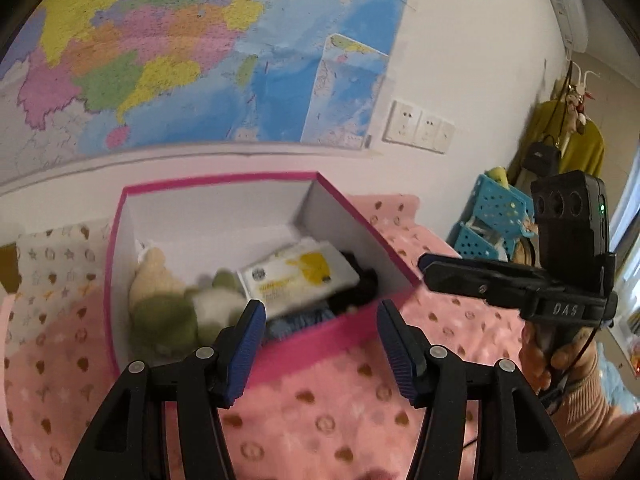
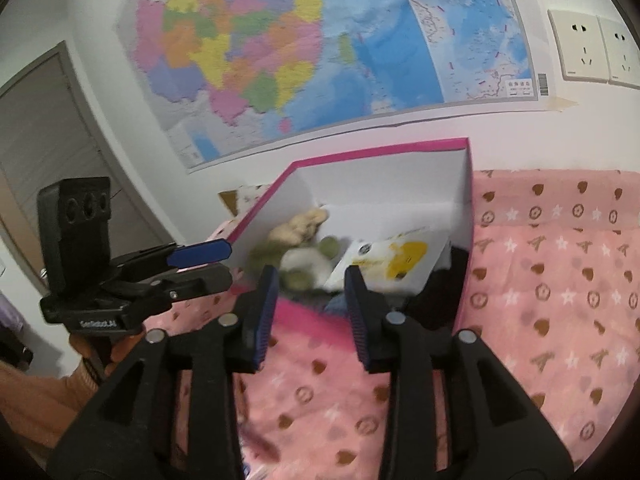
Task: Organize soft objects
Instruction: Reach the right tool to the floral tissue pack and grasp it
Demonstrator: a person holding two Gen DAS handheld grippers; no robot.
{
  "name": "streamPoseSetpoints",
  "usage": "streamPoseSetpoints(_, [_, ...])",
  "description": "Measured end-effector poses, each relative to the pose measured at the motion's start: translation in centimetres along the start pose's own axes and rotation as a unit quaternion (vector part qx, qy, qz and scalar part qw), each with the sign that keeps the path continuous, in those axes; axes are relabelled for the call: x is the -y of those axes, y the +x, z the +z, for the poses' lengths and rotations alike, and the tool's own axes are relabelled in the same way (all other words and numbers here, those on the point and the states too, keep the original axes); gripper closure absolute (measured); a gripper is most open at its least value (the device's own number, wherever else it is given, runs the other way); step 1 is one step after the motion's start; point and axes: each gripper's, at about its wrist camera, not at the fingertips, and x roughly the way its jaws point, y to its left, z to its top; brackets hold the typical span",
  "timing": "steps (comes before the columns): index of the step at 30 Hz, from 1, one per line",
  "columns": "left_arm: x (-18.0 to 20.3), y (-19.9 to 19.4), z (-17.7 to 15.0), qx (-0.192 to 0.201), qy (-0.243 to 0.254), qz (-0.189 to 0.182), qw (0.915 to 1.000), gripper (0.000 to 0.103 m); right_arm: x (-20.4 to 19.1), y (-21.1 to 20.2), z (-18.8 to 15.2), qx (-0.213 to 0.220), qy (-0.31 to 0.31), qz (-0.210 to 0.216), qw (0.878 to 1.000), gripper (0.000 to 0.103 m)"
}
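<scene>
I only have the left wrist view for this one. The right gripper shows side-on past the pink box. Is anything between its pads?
Observer: No. The right wrist view shows the right gripper open, with nothing between its pads.
Reviewer: Where is it aimed?
Observer: At the near edge of the pink box, toward the white and yellow wipes pack inside.
Reviewer: My view cuts off the wall map on its left. What is beyond it?
Observer: A grey door stands in the wall there.
</scene>
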Motion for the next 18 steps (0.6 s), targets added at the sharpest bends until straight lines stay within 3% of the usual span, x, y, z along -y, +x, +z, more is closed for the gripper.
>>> streamPoseSetpoints(9, [-0.3, -2.2, -5.8, -0.024, -0.031, -0.002, 0.9992, 0.044, -2.1, -2.4, -4.6, -0.016, 0.001, 0.022, 1.0, 0.063])
streamPoseSetpoints(18, [1.9, -3.0, -11.0, -0.056, -0.03, -0.015, 0.9979, 0.044, -2.1, -0.9, -10.2, -0.075, 0.046, 0.04, 0.995, 0.063])
